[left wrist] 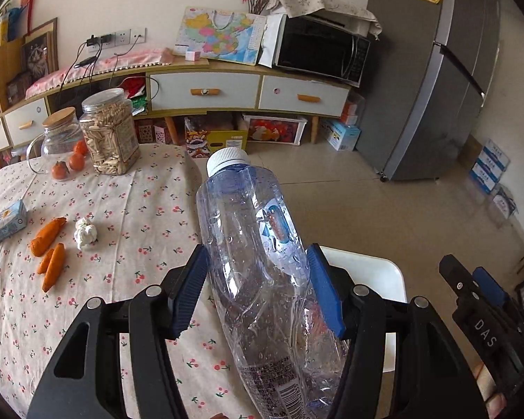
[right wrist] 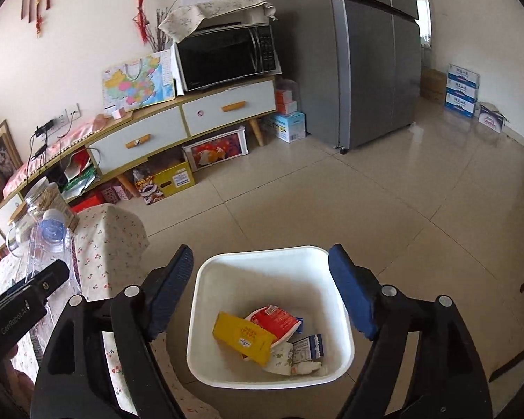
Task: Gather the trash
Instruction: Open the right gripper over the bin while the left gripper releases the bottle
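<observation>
My left gripper (left wrist: 258,289) is shut on a crumpled clear plastic bottle (left wrist: 258,255) with a white cap, held above the table's right edge; the bottle also shows in the right wrist view (right wrist: 52,241). A white trash bin (right wrist: 206,279) stands on the floor beside the table and holds a yellow packet (right wrist: 242,337), a red wrapper (right wrist: 276,319) and other packaging. My right gripper (right wrist: 262,286) is open and empty, above the bin. On the table lie a crumpled white tissue (left wrist: 85,233), orange carrot-like pieces (left wrist: 49,251) and a small blue carton (left wrist: 7,222).
The table has a cherry-print cloth (left wrist: 122,209). At its far side stand a jar of seeds (left wrist: 110,132), a glass jar with a cork lid (left wrist: 61,132) and small oranges (left wrist: 70,164). A sideboard (left wrist: 206,94), microwave (left wrist: 321,49) and fridge (left wrist: 433,80) stand beyond the tiled floor.
</observation>
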`<state>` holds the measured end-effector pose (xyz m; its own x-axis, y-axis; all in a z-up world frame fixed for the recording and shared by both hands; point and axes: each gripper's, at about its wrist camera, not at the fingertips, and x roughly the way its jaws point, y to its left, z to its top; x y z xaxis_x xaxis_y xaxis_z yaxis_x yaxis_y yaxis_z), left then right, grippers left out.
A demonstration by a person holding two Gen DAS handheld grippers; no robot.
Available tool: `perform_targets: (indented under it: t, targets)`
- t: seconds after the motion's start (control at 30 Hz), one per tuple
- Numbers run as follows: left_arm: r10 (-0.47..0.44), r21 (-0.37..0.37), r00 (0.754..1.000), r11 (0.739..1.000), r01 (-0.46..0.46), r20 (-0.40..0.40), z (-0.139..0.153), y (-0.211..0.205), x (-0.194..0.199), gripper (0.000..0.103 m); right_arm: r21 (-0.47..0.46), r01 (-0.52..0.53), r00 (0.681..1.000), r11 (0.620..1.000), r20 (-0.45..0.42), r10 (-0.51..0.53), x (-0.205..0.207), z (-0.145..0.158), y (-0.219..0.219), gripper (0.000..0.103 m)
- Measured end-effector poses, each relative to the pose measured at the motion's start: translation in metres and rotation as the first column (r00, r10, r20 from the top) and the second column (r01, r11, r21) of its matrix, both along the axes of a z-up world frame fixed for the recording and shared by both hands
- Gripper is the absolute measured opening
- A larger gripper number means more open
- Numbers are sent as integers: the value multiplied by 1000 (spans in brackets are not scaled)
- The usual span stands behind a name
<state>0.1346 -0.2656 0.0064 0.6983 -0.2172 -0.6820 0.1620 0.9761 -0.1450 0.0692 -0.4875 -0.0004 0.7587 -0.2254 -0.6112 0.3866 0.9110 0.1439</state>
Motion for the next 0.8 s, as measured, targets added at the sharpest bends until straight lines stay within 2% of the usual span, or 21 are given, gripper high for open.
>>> perform_targets:
  t: [0.2,0.4,0.43,0.47,0.5,0.63,0.8]
  targets:
    - [-75,8,997,997,75,-1,1,-44,-2,58,74,121,992,990,28,-123,-15,3,-43,87]
    - [-140,-17,989,990,139,-47,-11,-82,5,59,62,198,979,978,47,-201,-22,9,-59,90]
    - [-161,-26,985,987,159,-70,-14,-89,7,61,51,209,976,977,50,-212,-22,10,-60,91]
    - [-183,-33,978,983,180,-100,-17,-94,10,74,41,215,975,976,53,-217,-21,11,-60,92]
    - [-195,-38,973,981,192,-122,-19,-96,13,81,32,219,974,975,56,-220,-21,12,-59,93]
    - [-192,4,976,981,193,-106,-18,-93,10,81,5,222,972,975,72,-222,-21,16,-54,96]
    - [-149,81,986,985,155,-68,-13,-71,6,81,-37,173,984,984,50,-171,-12,14,-32,96]
